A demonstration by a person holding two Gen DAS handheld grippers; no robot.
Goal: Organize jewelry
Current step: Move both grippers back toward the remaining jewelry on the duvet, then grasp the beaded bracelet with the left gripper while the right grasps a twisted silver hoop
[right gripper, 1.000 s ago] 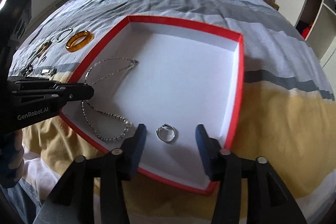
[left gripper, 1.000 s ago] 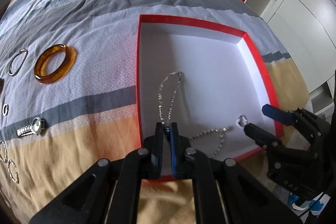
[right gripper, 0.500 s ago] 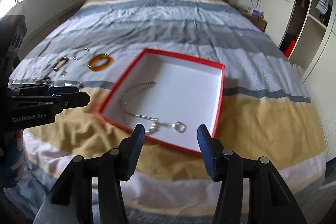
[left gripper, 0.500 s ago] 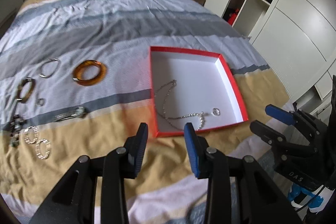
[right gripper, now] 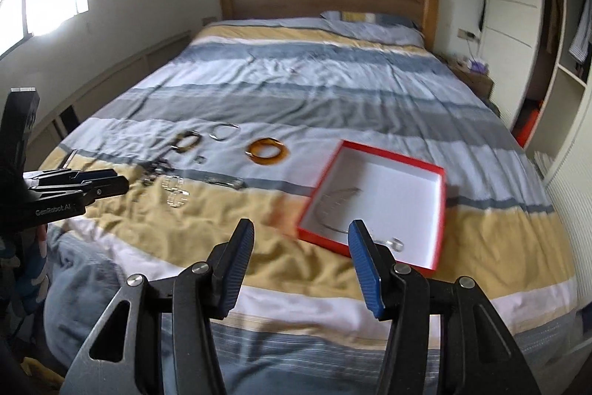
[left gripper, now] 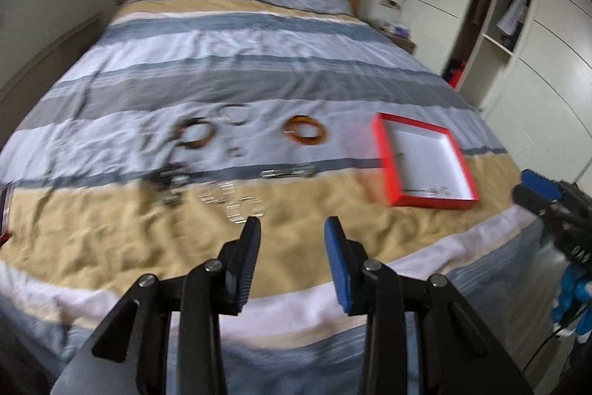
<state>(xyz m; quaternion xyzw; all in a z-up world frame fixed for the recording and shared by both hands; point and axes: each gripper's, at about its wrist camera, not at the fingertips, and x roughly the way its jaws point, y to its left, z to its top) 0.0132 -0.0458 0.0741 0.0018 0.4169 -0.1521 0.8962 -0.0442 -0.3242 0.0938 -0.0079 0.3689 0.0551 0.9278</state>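
Jewelry [left gripper: 236, 169] lies mid-bed for your reach, red box [right gripper: 373, 206] toward the foot edge; left gripper [left gripper: 292, 232], just released, and right gripper [right gripper: 301, 236] gape empty.

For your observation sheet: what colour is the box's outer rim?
Red, white inside; the box shows best from the right wrist view.

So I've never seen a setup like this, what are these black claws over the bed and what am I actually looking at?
A person holds a two-finger claw in each hand, with a camera on each looking along its fingers, so there are two views. The left gripper and right gripper are both open and hold nothing. On the striped bed sits a red box holding a chain necklace and a ring. An amber bangle, a watch and other blurred pieces lie loose beside it.
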